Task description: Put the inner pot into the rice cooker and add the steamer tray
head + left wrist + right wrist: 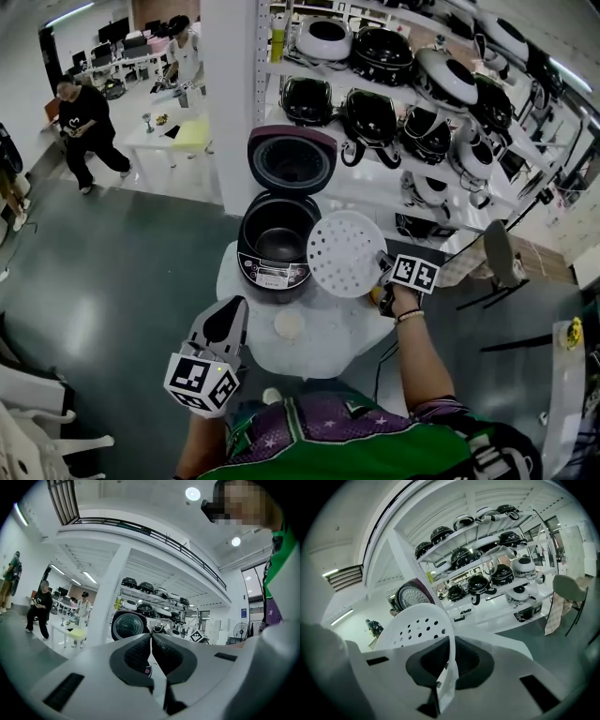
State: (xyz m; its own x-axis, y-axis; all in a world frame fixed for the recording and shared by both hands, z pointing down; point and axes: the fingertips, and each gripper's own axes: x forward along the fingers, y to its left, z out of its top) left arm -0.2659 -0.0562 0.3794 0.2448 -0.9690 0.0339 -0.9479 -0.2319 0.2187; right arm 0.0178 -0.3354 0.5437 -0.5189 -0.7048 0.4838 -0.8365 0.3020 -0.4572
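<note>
The black rice cooker (272,267) stands open on a small round white table (328,342), its lid (292,159) raised. The dark inner pot (279,230) sits inside it. My right gripper (382,264) is shut on the rim of the white perforated steamer tray (345,253) and holds it tilted just right of the cooker's mouth. In the right gripper view the steamer tray (417,625) stands on edge between the pads of the right gripper (450,651). My left gripper (234,307) hangs at the table's front left, shut and empty. In its own view the left gripper (151,641) points level at the lid (125,626).
A small white round thing (289,323) lies on the table in front of the cooker. White shelves (394,84) full of rice cookers rise behind. A chair (497,253) stands at the right. People (89,127) and a white table (173,141) are at the far left.
</note>
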